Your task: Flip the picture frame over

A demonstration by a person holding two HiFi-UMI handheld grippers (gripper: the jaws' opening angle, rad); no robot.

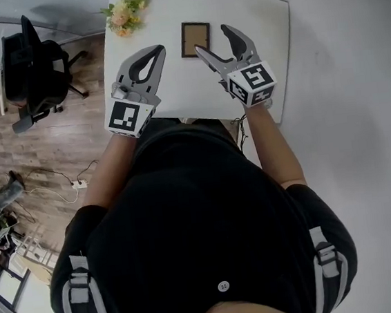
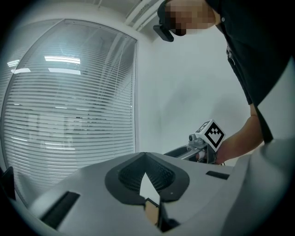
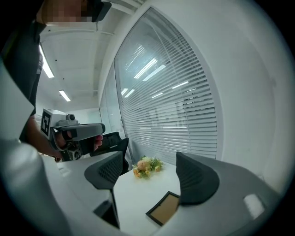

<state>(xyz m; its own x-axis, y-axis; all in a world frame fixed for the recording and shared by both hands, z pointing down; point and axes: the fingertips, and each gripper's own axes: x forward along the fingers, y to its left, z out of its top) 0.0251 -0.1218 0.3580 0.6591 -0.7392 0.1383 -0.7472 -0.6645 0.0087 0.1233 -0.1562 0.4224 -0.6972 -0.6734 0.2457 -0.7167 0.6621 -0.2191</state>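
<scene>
A small dark picture frame (image 1: 195, 39) with a tan panel facing up lies flat on the white table (image 1: 264, 20), toward the far edge. My right gripper (image 1: 214, 40) hovers over its near right corner, open, with nothing between the jaws. In the right gripper view the frame (image 3: 166, 208) lies just below and ahead of the open right gripper (image 3: 152, 173). My left gripper (image 1: 158, 50) hangs left of the frame, shut and holding nothing. In the left gripper view, a sliver of the frame (image 2: 151, 210) shows through the closed jaws of the left gripper (image 2: 145, 156).
A bunch of yellow and peach flowers (image 1: 127, 12) lies at the table's far left corner, also seen as flowers (image 3: 146, 166) beyond the frame. A black office chair (image 1: 33, 65) stands on the wooden floor to the left. Window blinds (image 3: 175, 106) run behind the table.
</scene>
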